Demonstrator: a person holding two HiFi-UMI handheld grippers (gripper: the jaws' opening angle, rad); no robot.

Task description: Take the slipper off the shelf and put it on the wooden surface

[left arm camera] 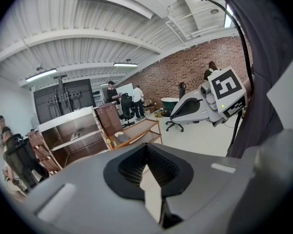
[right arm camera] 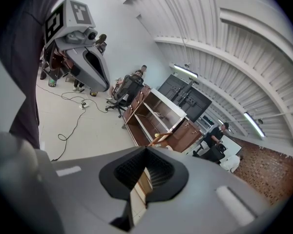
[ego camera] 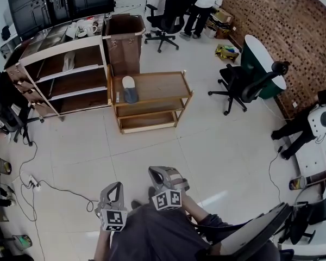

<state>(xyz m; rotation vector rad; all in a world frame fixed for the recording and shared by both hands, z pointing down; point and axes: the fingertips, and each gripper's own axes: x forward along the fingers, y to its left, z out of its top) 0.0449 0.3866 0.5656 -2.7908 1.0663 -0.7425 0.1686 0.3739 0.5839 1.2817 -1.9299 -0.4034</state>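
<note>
Head view shows us well back across the pale floor [ego camera: 206,156], our left hand-held gripper [ego camera: 116,186] and right hand-held gripper [ego camera: 157,173] both clenched on nothing, while the slipper [ego camera: 130,89] lies on the top of the wooden bench [ego camera: 163,86] just beside the shelf [ego camera: 76,69].

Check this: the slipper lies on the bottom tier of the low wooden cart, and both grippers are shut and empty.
Wrong tier. The slipper lies on the top tier of the low wooden cart, as the head view shows. The left gripper and right gripper are indeed shut and empty.
</note>
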